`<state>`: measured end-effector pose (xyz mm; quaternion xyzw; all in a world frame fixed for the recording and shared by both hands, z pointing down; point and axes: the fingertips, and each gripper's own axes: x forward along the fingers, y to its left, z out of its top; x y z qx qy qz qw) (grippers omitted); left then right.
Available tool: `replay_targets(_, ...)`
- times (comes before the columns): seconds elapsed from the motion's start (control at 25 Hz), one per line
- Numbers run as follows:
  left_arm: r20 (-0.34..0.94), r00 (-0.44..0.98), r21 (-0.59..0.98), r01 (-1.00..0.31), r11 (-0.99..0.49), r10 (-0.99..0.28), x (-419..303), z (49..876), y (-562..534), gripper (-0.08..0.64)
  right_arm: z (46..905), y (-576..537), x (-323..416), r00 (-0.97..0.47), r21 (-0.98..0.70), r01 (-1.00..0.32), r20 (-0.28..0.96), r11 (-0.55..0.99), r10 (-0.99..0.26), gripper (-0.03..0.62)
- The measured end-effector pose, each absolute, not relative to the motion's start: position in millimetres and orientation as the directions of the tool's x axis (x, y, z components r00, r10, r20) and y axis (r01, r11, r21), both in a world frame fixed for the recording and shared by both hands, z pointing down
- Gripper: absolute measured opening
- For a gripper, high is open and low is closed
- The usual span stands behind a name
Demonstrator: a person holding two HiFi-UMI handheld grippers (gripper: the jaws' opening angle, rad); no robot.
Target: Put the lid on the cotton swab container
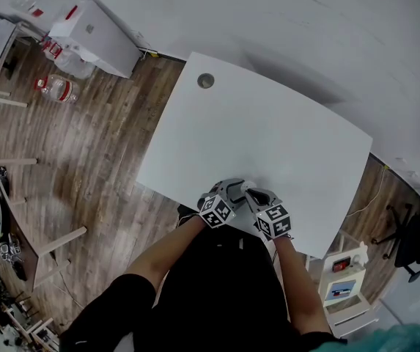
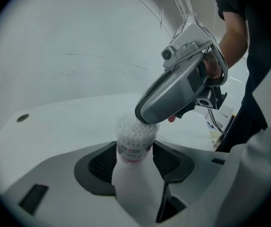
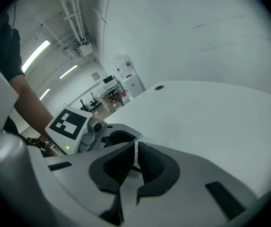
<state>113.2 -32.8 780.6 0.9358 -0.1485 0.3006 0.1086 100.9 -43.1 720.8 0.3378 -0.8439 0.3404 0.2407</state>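
Observation:
A clear cotton swab container (image 2: 135, 138), packed with white swabs and wearing a red-printed label, stands upright between the black pads of my left gripper (image 2: 135, 161), which is shut on it. Both grippers meet at the near edge of the white table (image 1: 268, 123): the left gripper (image 1: 231, 187) and the right gripper (image 1: 251, 191). The right gripper's (image 2: 148, 114) grey tip rests on top of the container. In the right gripper view its jaws (image 3: 135, 159) are nearly together, pinching a thin pale edge that looks like the lid (image 3: 135, 149). The rest of the lid is hidden.
A round cable hole (image 1: 205, 81) sits at the table's far left corner. Wooden floor lies to the left with a white box (image 1: 96, 35) and a plastic bottle (image 1: 57, 88). A small white stand (image 1: 344, 281) is past the table's right near corner.

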Motion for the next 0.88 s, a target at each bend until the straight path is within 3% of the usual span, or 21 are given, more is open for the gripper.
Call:
replay_targets(0.28, 0.589, 0.777, 0.108, -0.348, -0.931, -0.222, 113.7, 779.7, -33.2, 0.235, 724.7, -47.2, 101.8, -0.602, -0.439, -0.793, 0.675, 0.423, -0.427, 0.029)
replay_targets(0.48, 0.584, 0.781, 0.113, -0.351, -0.930, -0.223, 113.5, 780.3, -34.5, 0.235, 726.0, -49.7, 96.8, -0.590, -0.413, -0.792, 0.706, 0.450, -0.392, 0.028)
replay_targets(0.68, 0.588, 0.781, 0.124, -0.346, -0.930, -0.212, 109.0, 778.6, -31.5, 0.235, 717.2, -44.5, 95.3, -0.663, -0.494, -0.745, 0.624, 0.448, -0.414, 0.031)
replay_targets(0.88, 0.577, 0.790, 0.147, -0.353, -0.924, -0.210, 88.5, 772.8, -25.5, 0.235, 697.8, -44.1, 107.0, -0.625, -0.464, -0.781, 0.581, 0.418, -0.522, 0.032)
